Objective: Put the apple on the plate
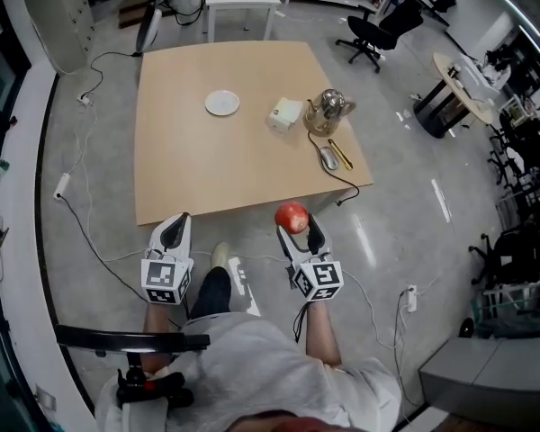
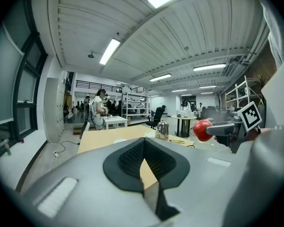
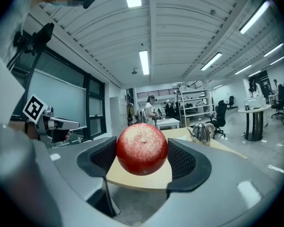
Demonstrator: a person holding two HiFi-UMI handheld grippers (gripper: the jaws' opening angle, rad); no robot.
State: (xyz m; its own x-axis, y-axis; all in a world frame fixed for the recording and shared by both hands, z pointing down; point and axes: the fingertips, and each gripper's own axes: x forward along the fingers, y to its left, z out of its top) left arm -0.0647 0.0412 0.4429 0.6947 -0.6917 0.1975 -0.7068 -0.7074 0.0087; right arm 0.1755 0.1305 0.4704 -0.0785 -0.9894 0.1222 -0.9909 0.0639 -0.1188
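While the right tongs [image 1: 297, 228] are clamped on the red apple [image 1: 291, 216], the fruit is not over the bench [image 1: 216, 169] yet. It hangs in the air just outside the near edge, toward the near right corner. In the right gripper view the two dark pads press the apple [image 3: 142, 149] from both sides, and its stem dimple looks toward the camera.

The left tongs [image 1: 174, 230] are held low before the near edge, closer to the near left corner. Their jaws are together with nothing between them, as the left gripper view shows [image 2: 143, 150].

The small white plate [image 1: 222, 103] is empty and lies on the far half of the bench, a little left of the middle. So from the apple the plate lies forward and to the left, well apart. I judge that the right arm must reach far over the bench and slightly across.

A metal teapot [image 1: 327, 111], a white box [image 1: 286, 113], a computer mouse [image 1: 329, 158] and a yellow pen [image 1: 341, 154] stand along the right side. The straight path to the plate seems to pass left of them. The apple is round, so its turning should not matter for the placing.
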